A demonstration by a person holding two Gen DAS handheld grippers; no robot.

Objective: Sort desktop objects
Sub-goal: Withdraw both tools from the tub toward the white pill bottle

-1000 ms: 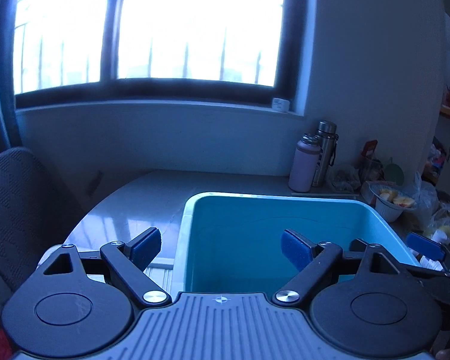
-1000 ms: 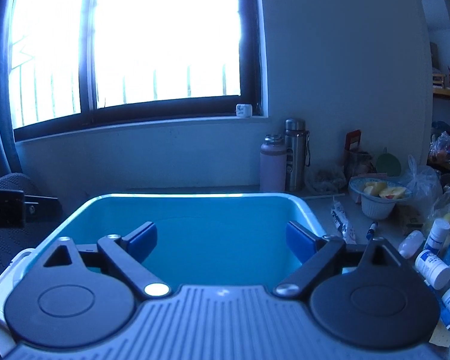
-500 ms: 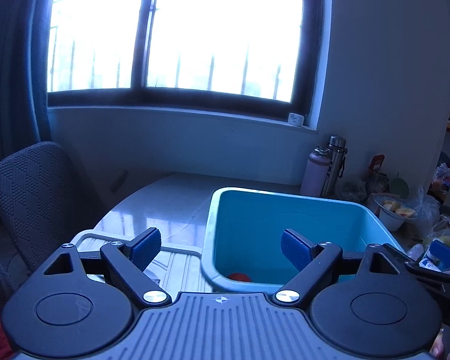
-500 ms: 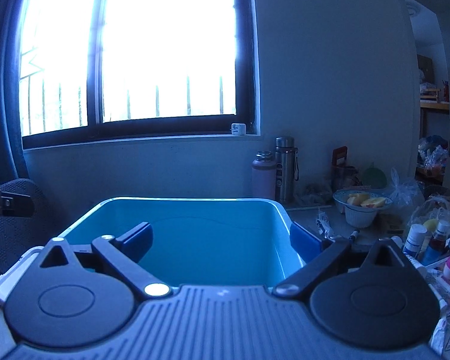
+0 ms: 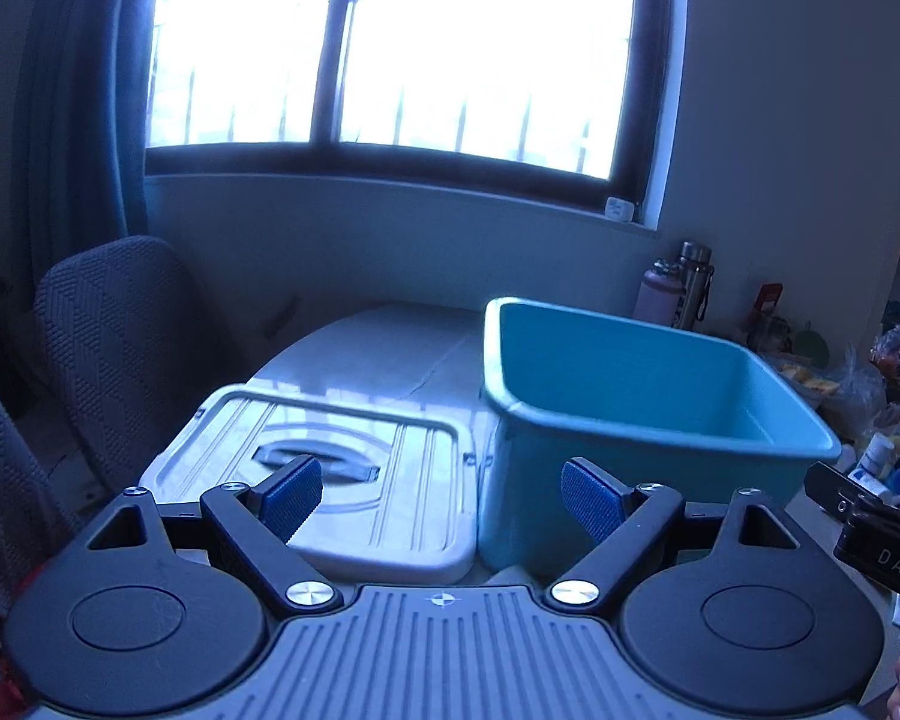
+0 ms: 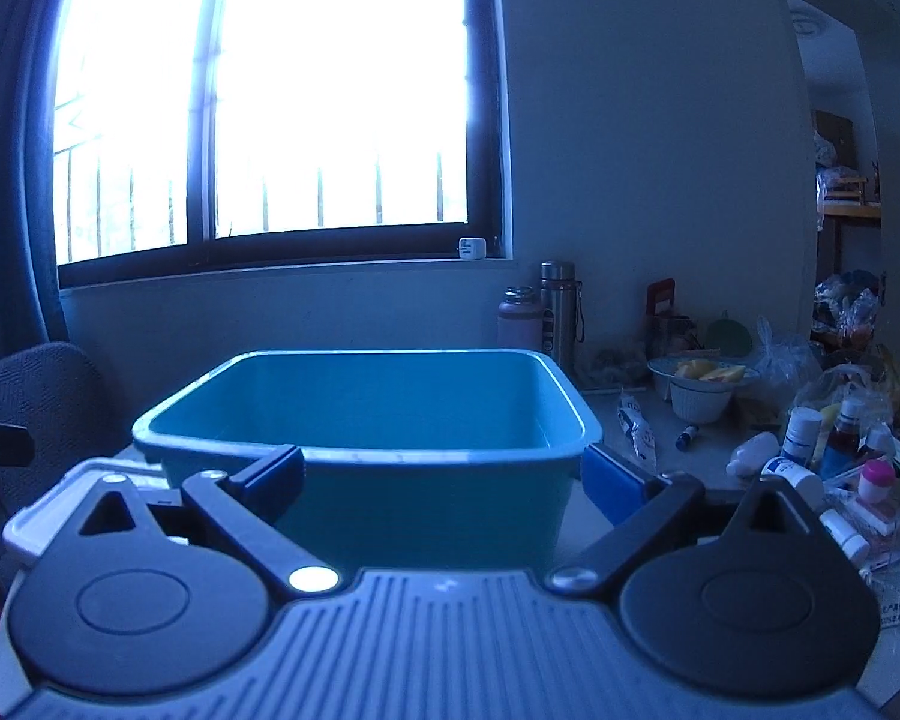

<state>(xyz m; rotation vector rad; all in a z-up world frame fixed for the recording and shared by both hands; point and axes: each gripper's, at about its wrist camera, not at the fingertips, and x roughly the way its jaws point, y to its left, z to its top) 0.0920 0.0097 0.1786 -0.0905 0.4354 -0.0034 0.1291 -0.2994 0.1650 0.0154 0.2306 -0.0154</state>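
A teal plastic bin [image 5: 648,396] stands on the table, and it also shows in the right wrist view [image 6: 366,420]; its inside is hidden from here. A white bin lid [image 5: 330,468] lies flat to its left. My left gripper [image 5: 441,495] is open and empty, held in front of the lid and the bin's near left corner. My right gripper [image 6: 441,474] is open and empty, held in front of the bin's near wall. Several small bottles [image 6: 801,438] and packets lie on the table right of the bin.
Two flasks [image 6: 540,318] stand at the back wall under the window. A bowl of fruit [image 6: 705,387], a marker [image 6: 687,437] and plastic bags crowd the right side. A grey chair [image 5: 114,348] stands left of the table.
Both grippers have pulled back and away from the bin; the view has widened from inside the bin to its outer wall. The white lid has come into view. Both stay open.
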